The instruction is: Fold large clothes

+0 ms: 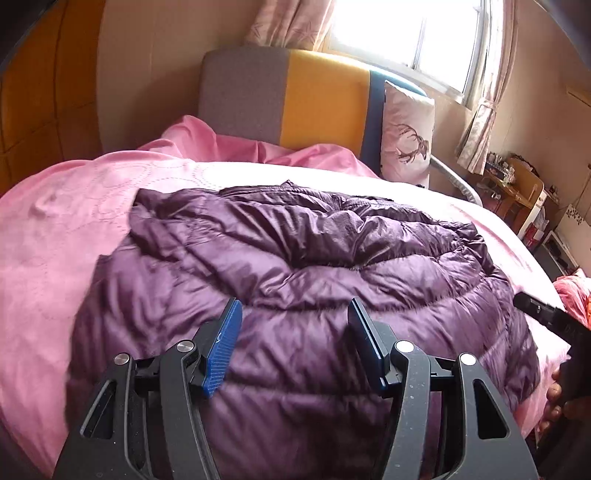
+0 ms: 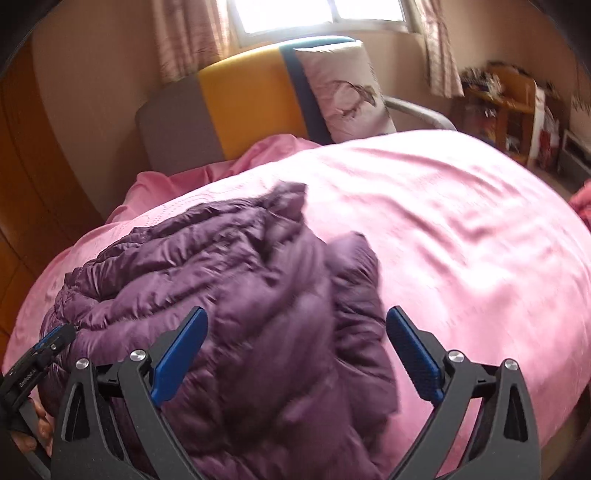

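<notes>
A purple quilted down jacket (image 1: 295,266) lies crumpled and partly folded on a pink bed cover (image 1: 55,229). My left gripper (image 1: 293,314) is open and empty, hovering just above the jacket's near part. In the right wrist view the jacket (image 2: 229,280) fills the lower left, on the pink cover (image 2: 461,229). My right gripper (image 2: 295,321) is open wide and empty above the jacket's right edge. The right gripper's body shows at the right edge of the left wrist view (image 1: 550,317), and the left gripper at the lower left of the right wrist view (image 2: 51,343).
A grey, yellow and blue headboard (image 1: 295,96) stands at the bed's far end with a deer-print pillow (image 1: 406,133) leaning on it. A wooden wardrobe (image 1: 44,85) is at the left. A cluttered wooden shelf (image 1: 517,184) and a window (image 1: 406,33) are at the right.
</notes>
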The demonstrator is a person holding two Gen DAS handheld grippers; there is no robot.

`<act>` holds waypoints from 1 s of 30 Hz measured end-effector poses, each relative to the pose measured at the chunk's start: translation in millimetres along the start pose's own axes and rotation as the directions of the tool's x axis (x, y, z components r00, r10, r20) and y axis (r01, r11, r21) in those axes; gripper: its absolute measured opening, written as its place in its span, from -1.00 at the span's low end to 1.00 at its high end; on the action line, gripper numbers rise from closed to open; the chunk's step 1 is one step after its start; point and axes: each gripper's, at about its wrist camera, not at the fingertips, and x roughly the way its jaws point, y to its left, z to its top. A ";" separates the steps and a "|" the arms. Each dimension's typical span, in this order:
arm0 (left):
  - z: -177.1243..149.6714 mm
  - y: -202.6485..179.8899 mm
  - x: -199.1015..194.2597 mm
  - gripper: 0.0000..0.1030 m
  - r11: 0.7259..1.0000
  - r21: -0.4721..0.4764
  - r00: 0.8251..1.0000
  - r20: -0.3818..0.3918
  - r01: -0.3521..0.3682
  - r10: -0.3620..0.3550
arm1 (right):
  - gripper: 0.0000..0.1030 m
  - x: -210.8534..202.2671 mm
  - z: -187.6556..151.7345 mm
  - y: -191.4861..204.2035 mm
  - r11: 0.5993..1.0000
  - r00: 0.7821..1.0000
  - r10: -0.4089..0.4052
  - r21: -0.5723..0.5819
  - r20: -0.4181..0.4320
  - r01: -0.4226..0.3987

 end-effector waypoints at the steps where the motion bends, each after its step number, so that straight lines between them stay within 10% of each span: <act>1: -1.9 2.3 -6.1 0.14 1.000 -0.007 1.000 0.005 0.000 0.000 | 0.94 -0.7 -5.1 -9.8 0.999 1.000 0.019 0.034 -0.017 -0.018; 26: -19.3 -20.2 -14.1 0.14 0.997 0.067 1.000 -0.013 0.024 -0.023 | 0.96 -5.4 -43.8 -58.5 0.867 0.914 0.399 0.353 -0.072 -0.351; 30: -19.8 -20.3 -3.2 0.14 0.997 0.068 0.998 -0.043 0.042 -0.039 | 0.60 -0.2 -46.0 -49.5 0.860 0.898 0.429 0.350 -0.101 -0.372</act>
